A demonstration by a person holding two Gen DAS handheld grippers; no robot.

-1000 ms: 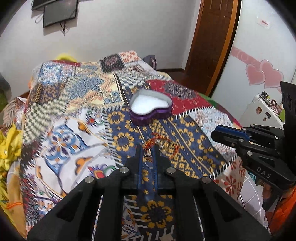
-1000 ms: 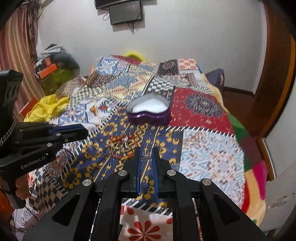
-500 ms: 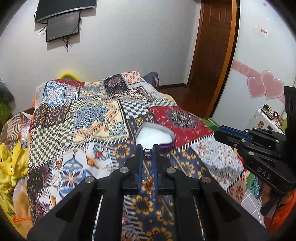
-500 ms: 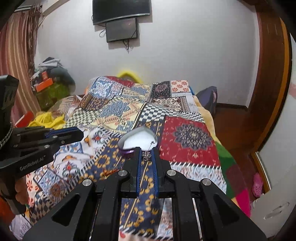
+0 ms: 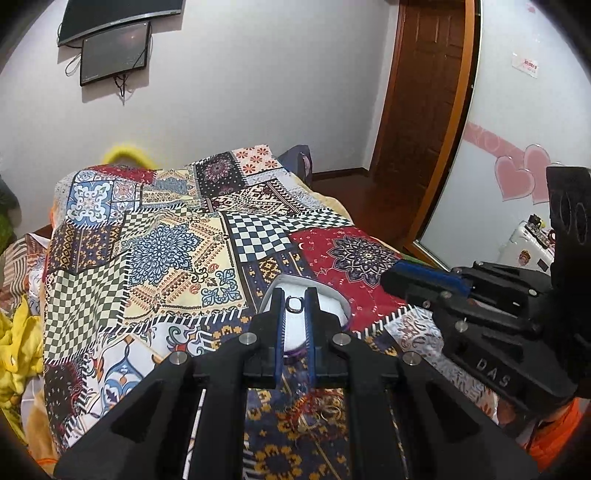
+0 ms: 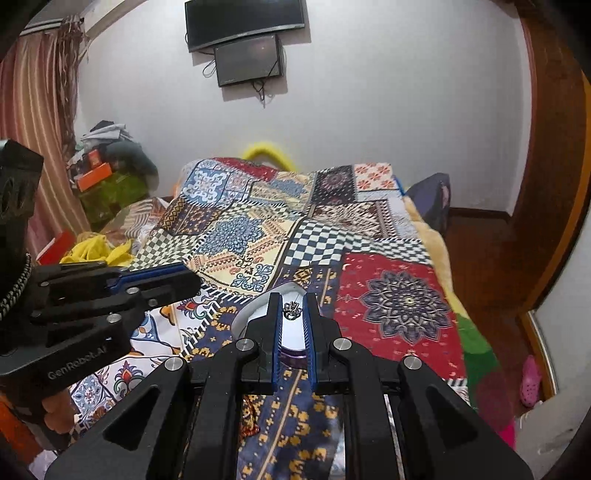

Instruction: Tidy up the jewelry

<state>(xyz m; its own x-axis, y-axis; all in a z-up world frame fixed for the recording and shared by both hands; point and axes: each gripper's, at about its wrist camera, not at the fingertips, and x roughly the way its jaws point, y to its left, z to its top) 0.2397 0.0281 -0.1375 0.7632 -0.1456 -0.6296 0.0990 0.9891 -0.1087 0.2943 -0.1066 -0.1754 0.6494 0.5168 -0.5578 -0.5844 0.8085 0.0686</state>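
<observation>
Both grippers, left gripper (image 5: 294, 295) clamping a ring (image 5: 293, 305) and right gripper (image 6: 292, 301) clamping an ornate ring (image 6: 291, 309), hover above the heart-shaped box (image 5: 341, 303); next, release inside it.

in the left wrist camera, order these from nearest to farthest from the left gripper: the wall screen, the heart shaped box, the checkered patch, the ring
1. Ring, pinched between the left gripper fingertips.
2. Heart-shaped box, just beyond.
3. Black-and-white checkered patch, mid-bed.
4. Wall screen, upper left.

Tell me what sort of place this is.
Most likely a home bedroom: a bed under a patchwork bedspread, a television mounted on the wall, a wooden door, and clothes piled in the corner.
</observation>
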